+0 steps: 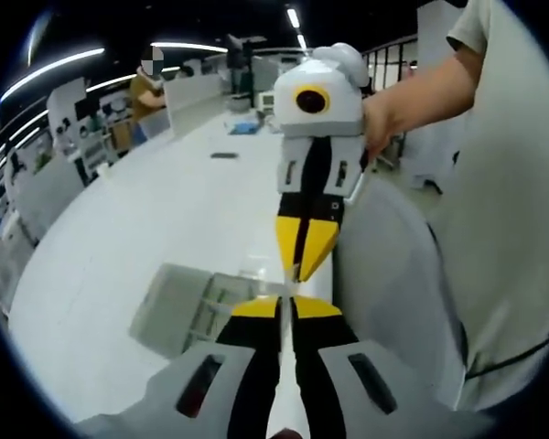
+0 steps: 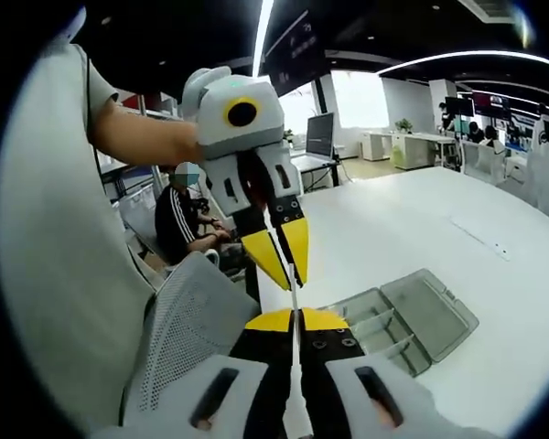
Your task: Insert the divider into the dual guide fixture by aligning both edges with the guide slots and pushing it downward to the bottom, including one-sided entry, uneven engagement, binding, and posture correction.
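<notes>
The divider point(image 2: 294, 283), a thin clear sheet seen edge-on, hangs in the air between the two grippers. The right gripper point(image 2: 296, 320) is closed on its near edge, and the left gripper point(image 2: 284, 249) pinches the far edge from opposite. In the left gripper view, the left gripper point(image 1: 284, 306) is likewise clamped on the sheet, meeting the right gripper point(image 1: 304, 261). Below them, the clear compartment tray point(image 2: 412, 315) lies open on the white worktop point(image 2: 457, 229). A mesh chair point(image 2: 188, 320) stands beside it.

You have two grippers, left gripper point(image 1: 285, 308) and right gripper point(image 2: 296, 320), one thin clear divider point(image 2: 294, 288) between them, one grey compartment tray point(image 2: 412, 320), one white bench point(image 2: 421, 219), one mesh chair point(image 2: 188, 320).
</notes>
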`<state>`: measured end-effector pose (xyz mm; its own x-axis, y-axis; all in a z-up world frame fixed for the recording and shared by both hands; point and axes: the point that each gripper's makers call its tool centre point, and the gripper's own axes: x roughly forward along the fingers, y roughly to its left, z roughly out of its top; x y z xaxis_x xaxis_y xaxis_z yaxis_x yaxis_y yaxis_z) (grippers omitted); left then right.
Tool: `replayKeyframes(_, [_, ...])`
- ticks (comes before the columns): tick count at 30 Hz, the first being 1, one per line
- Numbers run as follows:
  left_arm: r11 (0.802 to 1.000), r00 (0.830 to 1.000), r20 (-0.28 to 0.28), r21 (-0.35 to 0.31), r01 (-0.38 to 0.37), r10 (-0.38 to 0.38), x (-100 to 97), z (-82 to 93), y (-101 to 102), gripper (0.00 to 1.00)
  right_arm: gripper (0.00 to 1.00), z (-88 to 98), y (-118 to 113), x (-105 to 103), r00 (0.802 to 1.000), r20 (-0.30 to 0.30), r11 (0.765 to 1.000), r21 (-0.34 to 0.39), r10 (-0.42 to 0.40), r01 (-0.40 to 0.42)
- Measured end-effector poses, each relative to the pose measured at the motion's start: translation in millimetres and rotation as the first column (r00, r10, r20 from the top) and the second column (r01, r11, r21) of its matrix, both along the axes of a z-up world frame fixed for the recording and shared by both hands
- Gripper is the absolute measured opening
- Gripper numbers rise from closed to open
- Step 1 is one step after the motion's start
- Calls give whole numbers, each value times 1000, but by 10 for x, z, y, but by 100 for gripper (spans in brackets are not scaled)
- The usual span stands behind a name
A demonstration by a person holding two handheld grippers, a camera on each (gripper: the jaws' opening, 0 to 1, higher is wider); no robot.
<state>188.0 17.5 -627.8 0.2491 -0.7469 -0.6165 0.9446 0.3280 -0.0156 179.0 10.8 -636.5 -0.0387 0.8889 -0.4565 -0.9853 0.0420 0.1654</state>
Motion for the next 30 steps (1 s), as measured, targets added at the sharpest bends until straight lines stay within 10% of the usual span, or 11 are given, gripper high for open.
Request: replayKeyframes(30, [1000,998,-53,-3,28,-29,-73,-5,-42,0,0,-62,-24,-66,999,-15,999,-23,48,-48])
